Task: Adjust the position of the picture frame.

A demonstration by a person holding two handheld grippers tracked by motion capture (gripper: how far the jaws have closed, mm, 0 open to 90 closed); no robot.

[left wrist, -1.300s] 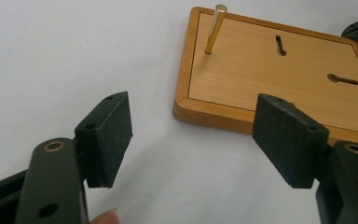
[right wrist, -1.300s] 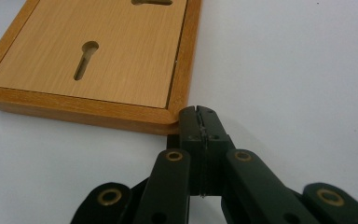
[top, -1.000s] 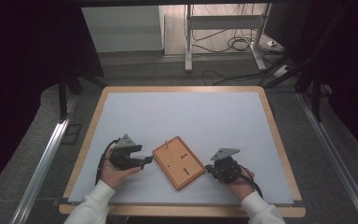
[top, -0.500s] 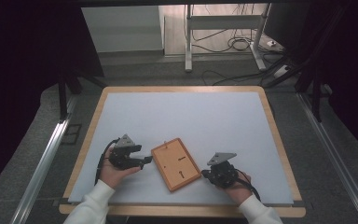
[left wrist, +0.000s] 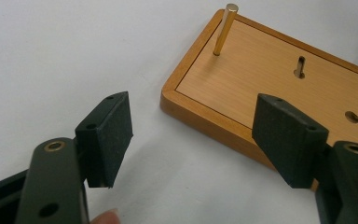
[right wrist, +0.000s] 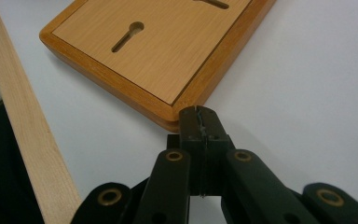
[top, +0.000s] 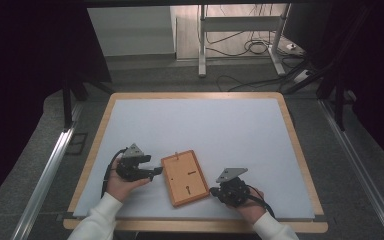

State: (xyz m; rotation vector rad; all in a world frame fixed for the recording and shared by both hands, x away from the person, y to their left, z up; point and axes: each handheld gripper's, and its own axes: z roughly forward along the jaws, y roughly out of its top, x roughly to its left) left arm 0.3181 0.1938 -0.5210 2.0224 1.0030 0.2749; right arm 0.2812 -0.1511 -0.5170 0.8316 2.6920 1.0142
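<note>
A wooden board [top: 185,178] lies flat on the white table [top: 205,125], low and centre in the high view, between the two hands. The left tongs [top: 152,173] sit just beside its left edge, spread wide, holding nothing; the left gripper view shows one pad [left wrist: 112,135] over bare table, the other over the board's rim. The right tongs [top: 213,191] are pressed together, empty, their tip against the board's lower right corner [right wrist: 177,114]. A brass peg [left wrist: 224,29] stands upright near one corner of the board.
</note>
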